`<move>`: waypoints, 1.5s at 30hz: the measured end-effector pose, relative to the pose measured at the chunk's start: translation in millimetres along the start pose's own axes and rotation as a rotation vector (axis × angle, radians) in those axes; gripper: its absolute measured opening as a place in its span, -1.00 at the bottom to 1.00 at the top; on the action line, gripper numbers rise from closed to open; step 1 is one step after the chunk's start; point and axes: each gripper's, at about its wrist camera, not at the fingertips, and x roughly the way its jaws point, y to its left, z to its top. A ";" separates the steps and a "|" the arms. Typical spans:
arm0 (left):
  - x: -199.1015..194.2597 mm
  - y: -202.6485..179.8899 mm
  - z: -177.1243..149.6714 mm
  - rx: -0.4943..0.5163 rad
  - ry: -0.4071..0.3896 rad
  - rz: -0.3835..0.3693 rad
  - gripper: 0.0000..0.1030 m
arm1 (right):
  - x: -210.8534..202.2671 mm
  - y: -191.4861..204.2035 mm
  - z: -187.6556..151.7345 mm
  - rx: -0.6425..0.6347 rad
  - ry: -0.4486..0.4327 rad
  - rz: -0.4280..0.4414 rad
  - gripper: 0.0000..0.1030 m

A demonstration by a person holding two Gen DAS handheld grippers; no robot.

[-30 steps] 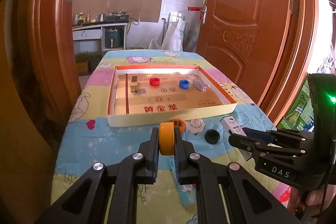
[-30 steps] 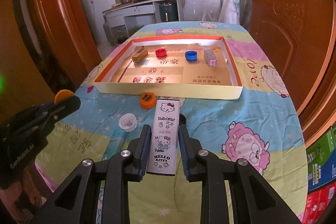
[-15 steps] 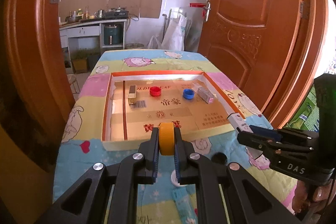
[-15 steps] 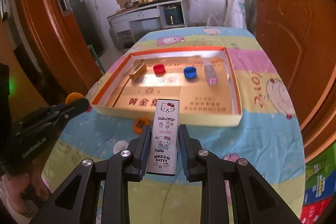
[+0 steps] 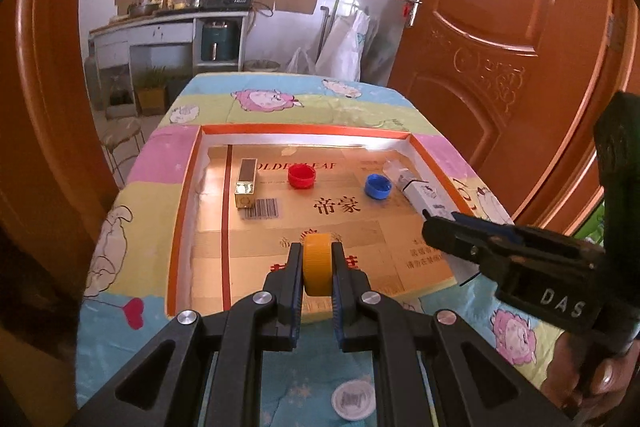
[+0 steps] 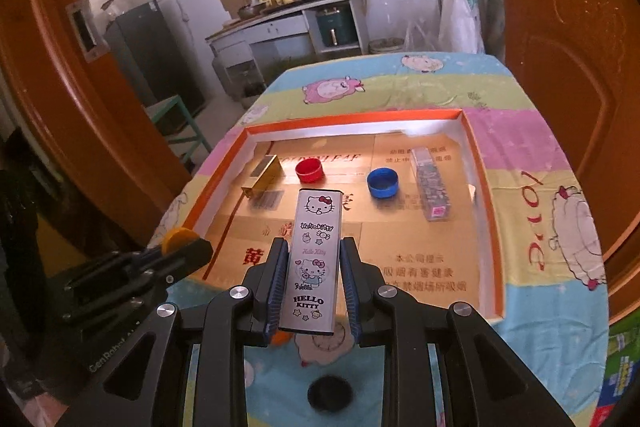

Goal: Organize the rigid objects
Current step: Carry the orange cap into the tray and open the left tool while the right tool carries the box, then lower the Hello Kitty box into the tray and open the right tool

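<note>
The table point(image 5: 256, 95) with its cartoon cloth point(image 6: 532, 163) fills both views, and on it lies the large shallow tray point(image 5: 182, 211) with the orange rim. The step in hand seems to be the carrying of two objects to this tray, one in each gripper.

The left gripper point(image 5: 318, 267) is clamped on a yellow cap point(image 5: 318, 261), which stands on its edge between the pads, above the near part of the tray floor. The right gripper point(image 6: 314, 283) is clamped on a long Hello Kitty box point(image 6: 314, 259), which points forward over the near rim of the tray. Both loads are in the air and not yet put down.

The next move, I think, calls for lowering each load onto a free part of the tray floor and opening the jaws only when it rests there. The two grippers are near each other, so they must not collide.

Inside the tray I count four things: one gold box point(image 5: 245, 183) at the left, one red cap point(image 5: 302, 175), one blue cap point(image 5: 377, 185), and one patterned box point(image 6: 432, 187) at the right. They lie in one row, well apart.

Outside the tray, on the cloth, I count one white cap point(image 5: 353, 398), one black cap point(image 6: 330, 391), and a small orange thing point(image 6: 280, 337) half hidden under the right gripper.
</note>
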 end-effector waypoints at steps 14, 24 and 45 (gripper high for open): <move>53.5 6.4 3.5 -0.022 0.073 0.009 -0.76 | 52.4 -16.9 1.0 0.005 0.084 -0.043 -0.48; 69.2 10.6 0.8 -0.019 0.089 0.052 -0.76 | 67.8 -18.2 -3.5 -0.029 0.087 -0.086 -0.48; 56.9 18.9 1.7 0.000 0.010 0.106 0.03 | 73.1 -15.1 -12.0 -0.062 0.075 -0.095 -0.44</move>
